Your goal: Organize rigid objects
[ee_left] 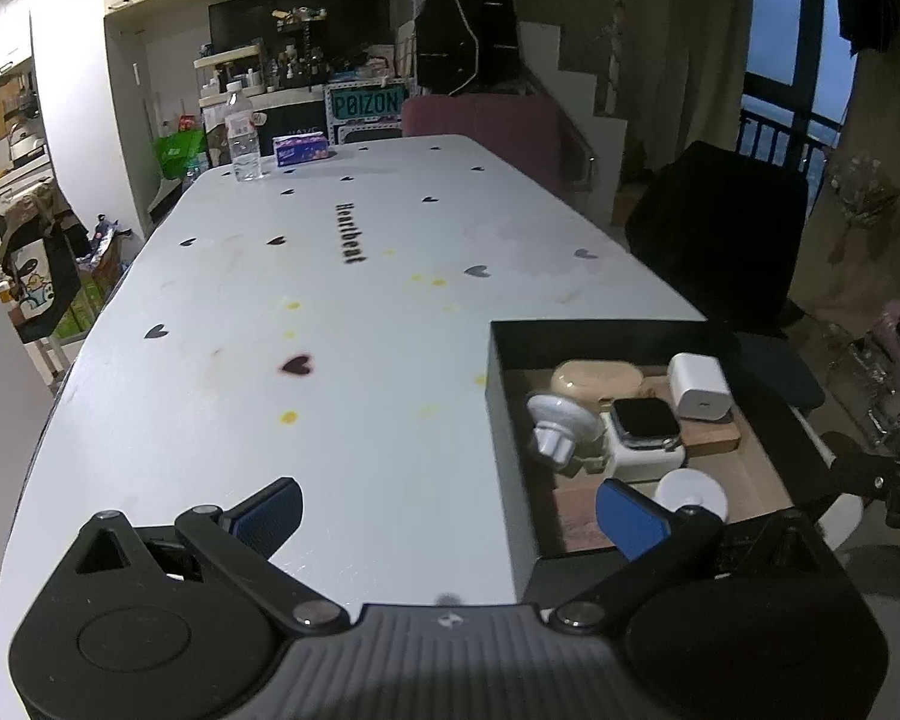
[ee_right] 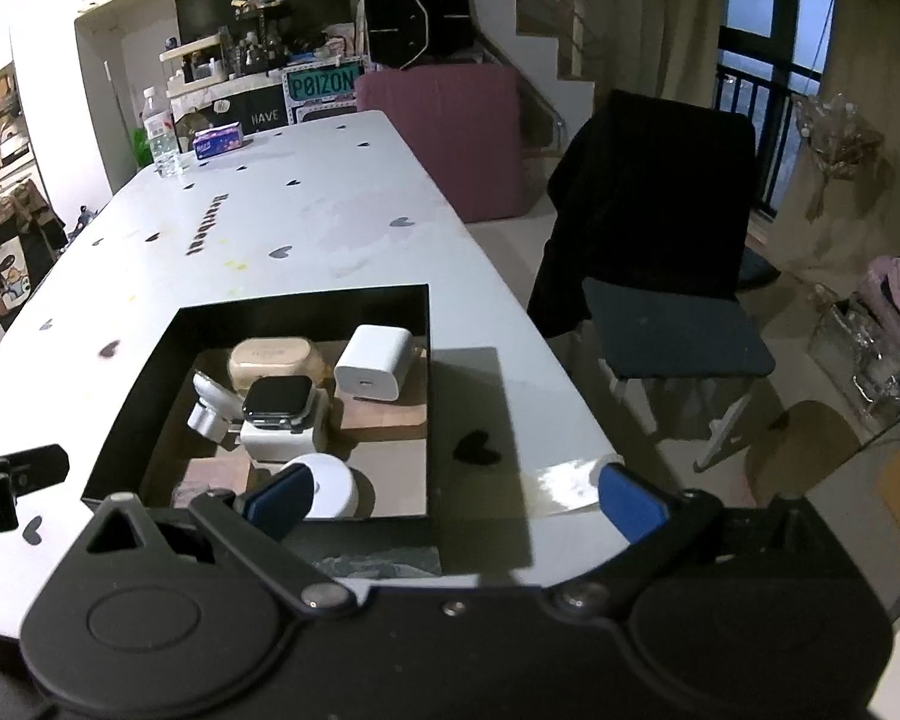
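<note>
Altogether one black box (ee_right: 306,300) on the worktop (ee_left: 330,300) held five things: one tan case (ee_right: 276,360), one white charger (ee_right: 372,363), one watch (ee_right: 279,399), two white round pieces. Both grippers' fingers (ee_left: 267,513) (ee_right: 630,510) were spread open, empty.

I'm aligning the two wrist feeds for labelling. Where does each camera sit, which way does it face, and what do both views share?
Left wrist view: sits on the left claw, low over the white heart-print table, facing down its length; own blue-padded fingers spread open; black open box at right.
Right wrist view: sits on the right claw, above the box's near edge, facing the same way; open fingers show, plus a bit of the other gripper at left.
Shared: table, box, white charger cube, smartwatch, clear water bottle.
</note>
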